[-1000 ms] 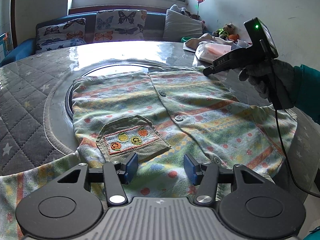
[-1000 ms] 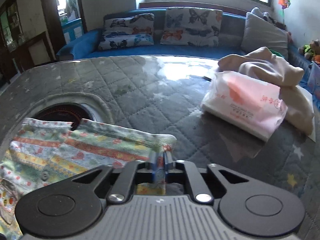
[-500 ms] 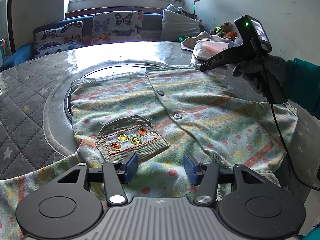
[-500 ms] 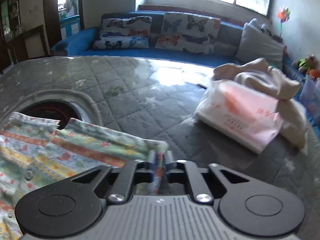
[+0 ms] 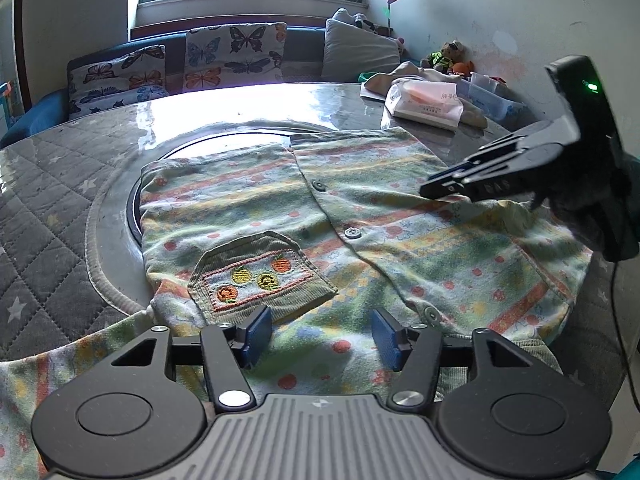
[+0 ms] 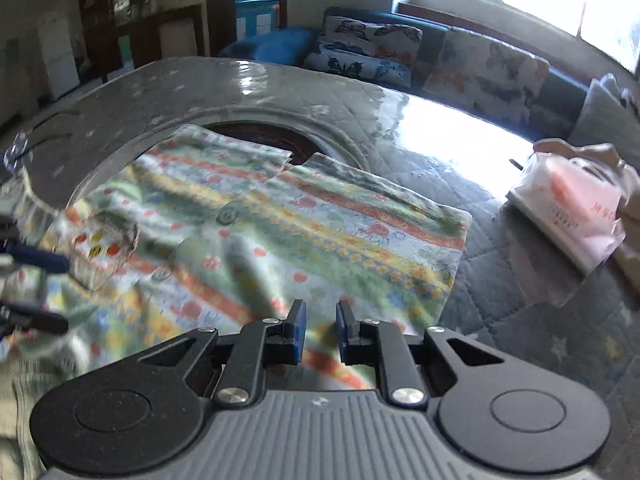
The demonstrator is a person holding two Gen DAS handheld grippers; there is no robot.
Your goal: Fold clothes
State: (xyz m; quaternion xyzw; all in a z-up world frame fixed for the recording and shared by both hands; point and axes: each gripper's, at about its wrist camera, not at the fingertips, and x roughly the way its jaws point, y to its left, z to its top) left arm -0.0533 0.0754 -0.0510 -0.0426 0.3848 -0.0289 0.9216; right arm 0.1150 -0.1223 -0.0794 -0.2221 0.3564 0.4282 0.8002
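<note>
Both tongs hang over the shirt (image 5: 360, 216), which lies spread flat on the tabletop (image 5: 52, 208). My left tongs (image 5: 320, 334) are opening, wide apart, nothing between the pads, just short of the pocket (image 5: 260, 276). My right tongs (image 6: 320, 330) stand narrowly apart over the cloth, gripping nothing. A tissue pack (image 6: 568, 216) lies beyond the shirt's far corner.

Matte black grippers, both. Left gripper (image 5: 321, 336): blue pads (image 5: 256, 333), silver screws (image 5: 233, 398), ribbed grey body (image 5: 320, 436), round discs either side. Right gripper (image 6: 321, 330) same build, green LED (image 5: 591, 87), black cable (image 5: 622, 332). Dark grey knit glove (image 5: 588, 212).
</note>
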